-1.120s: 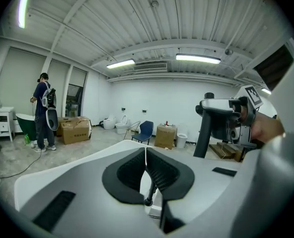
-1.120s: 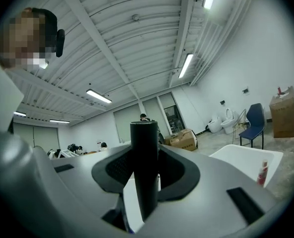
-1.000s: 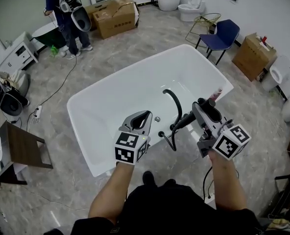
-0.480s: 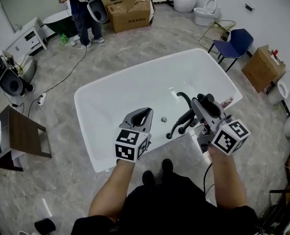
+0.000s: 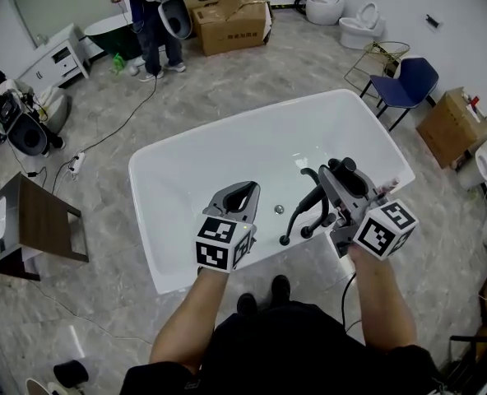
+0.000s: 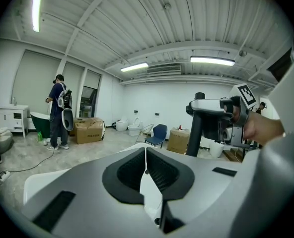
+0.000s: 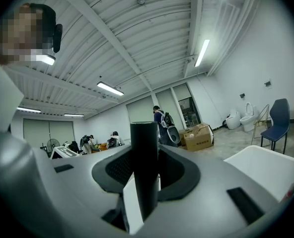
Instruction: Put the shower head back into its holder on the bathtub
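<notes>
Pinching the single black shower head (image 7: 144,152), right tongs (image 5: 336,175) hold its long axis upright by the bathtub (image 5: 186,179) rim; left tongs (image 6: 146,157) pressed together.

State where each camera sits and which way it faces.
Head view: on the person's head, facing steeply down at the bathtub; forearms, left gripper and right gripper show.
Left gripper view: on that gripper, level across the room; its shut jaws show.
Right gripper view: on that gripper, past jaws clamped on the shower head.
All three share the blue chair.
</notes>
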A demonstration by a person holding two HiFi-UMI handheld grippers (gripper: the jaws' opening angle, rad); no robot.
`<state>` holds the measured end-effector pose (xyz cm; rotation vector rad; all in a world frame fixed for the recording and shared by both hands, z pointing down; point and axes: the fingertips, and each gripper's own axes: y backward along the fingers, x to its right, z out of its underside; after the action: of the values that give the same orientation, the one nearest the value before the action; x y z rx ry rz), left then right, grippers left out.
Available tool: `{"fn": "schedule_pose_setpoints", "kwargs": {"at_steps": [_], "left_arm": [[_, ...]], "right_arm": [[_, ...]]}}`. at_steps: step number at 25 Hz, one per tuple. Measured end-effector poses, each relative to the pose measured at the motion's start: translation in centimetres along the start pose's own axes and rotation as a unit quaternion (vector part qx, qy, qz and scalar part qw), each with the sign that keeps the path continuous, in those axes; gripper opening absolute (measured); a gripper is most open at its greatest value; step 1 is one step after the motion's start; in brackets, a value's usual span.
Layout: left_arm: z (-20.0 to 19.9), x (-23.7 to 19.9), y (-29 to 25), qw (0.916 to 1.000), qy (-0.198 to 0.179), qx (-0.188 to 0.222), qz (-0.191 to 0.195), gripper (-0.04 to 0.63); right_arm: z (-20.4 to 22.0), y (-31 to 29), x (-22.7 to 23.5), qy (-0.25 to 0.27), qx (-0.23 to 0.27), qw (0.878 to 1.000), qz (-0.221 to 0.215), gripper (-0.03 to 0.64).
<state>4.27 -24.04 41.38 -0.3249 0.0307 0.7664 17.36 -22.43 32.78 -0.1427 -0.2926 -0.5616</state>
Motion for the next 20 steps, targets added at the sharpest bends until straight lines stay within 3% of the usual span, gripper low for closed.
{"fn": "schedule_pose_setpoints", "kwargs": {"at_steps": [20], "left_arm": [[5.1, 1.5, -2.4, 0.9971, 0.022, -0.073, 0.001, 0.023]], "right_arm": [[10.9, 0.7, 3.3, -0.063, -0.099, 0.993, 0.004, 0.138]]}}
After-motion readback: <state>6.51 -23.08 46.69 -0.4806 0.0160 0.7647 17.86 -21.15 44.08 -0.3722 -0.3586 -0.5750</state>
